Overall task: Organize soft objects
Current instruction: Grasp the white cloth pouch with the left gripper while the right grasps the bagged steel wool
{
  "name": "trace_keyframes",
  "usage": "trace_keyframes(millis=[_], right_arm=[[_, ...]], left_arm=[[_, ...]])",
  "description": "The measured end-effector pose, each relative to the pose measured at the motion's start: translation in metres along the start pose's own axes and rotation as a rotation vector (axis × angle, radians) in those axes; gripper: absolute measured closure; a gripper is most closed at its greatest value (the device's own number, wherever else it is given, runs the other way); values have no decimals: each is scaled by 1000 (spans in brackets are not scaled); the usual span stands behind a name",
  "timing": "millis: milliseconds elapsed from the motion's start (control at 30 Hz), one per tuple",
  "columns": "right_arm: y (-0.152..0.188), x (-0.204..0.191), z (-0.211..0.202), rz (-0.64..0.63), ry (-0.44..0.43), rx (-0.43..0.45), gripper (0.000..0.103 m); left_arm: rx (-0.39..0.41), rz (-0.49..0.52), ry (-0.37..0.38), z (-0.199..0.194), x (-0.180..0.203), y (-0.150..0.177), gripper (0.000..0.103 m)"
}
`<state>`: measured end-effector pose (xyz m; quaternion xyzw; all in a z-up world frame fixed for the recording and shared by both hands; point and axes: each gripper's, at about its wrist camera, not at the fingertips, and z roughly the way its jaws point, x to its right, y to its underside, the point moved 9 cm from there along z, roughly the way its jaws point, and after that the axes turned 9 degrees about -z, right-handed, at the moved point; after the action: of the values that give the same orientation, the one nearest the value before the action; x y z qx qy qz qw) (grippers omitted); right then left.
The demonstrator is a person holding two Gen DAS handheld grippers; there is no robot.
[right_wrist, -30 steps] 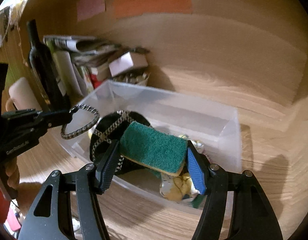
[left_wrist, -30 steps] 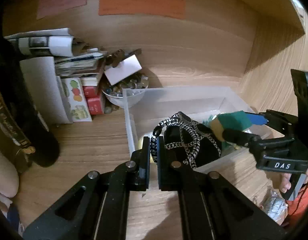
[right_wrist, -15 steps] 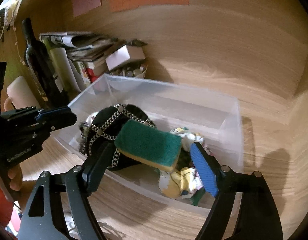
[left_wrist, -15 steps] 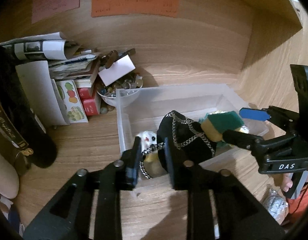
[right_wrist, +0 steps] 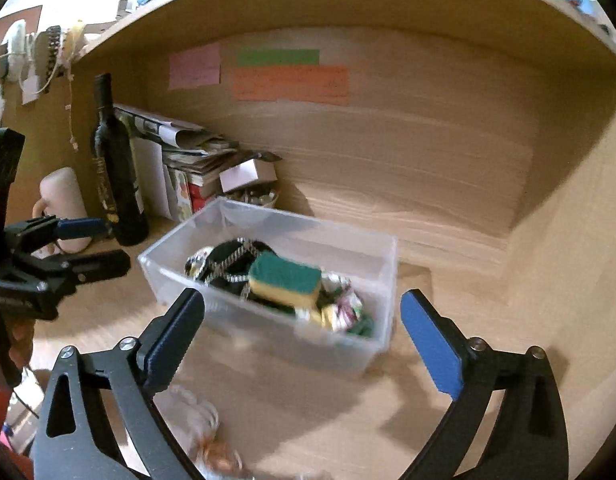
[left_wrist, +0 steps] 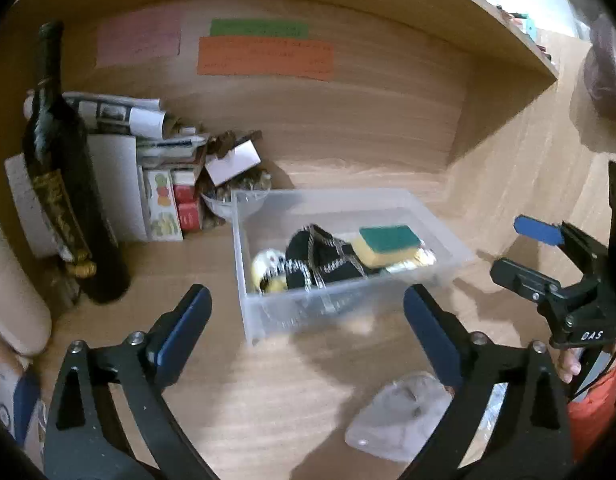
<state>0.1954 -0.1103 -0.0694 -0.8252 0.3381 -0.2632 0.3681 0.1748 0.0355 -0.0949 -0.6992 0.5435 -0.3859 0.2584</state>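
A clear plastic bin (left_wrist: 340,312) (right_wrist: 268,320) stands on the wooden desk. Inside lie a black pouch with a braided cord (left_wrist: 320,256) (right_wrist: 228,260), a green and yellow sponge (left_wrist: 388,244) (right_wrist: 286,280) on top, a small white plush (left_wrist: 268,268) and crumpled cloths (right_wrist: 344,308). My left gripper (left_wrist: 306,324) is open and empty, in front of the bin; it also shows in the right wrist view (right_wrist: 88,244). My right gripper (right_wrist: 302,332) is open and empty, in front of the bin; it also shows in the left wrist view (left_wrist: 524,252).
A dark wine bottle (left_wrist: 64,184) (right_wrist: 116,176) stands left of the bin. Books and papers (left_wrist: 148,168), a bowl of small items (left_wrist: 236,192) and a cream mug (right_wrist: 64,204) sit behind. A crumpled plastic bag (left_wrist: 400,416) (right_wrist: 196,420) lies in front.
Both grippers opened wide and pulled back from the bin. The left let go of the pouch cord, the right let go of the sponge; both now rest in the bin.
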Motion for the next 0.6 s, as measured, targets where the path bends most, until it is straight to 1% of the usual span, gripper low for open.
trace_keyframes(millis=[200, 267, 467, 600], right_arm=[[40, -10, -13, 51, -3, -39, 4], [55, -17, -13, 60, -17, -64, 4], [99, -34, -7, 92, -49, -145, 4], [119, -41, -5, 99, -68, -174, 4]], left_arm=[[-50, 24, 3, -4, 11, 37, 2], [-71, 38, 5, -4, 17, 51, 2], [-134, 47, 48, -1, 34, 89, 2], [-181, 35, 46, 10, 37, 108, 2]])
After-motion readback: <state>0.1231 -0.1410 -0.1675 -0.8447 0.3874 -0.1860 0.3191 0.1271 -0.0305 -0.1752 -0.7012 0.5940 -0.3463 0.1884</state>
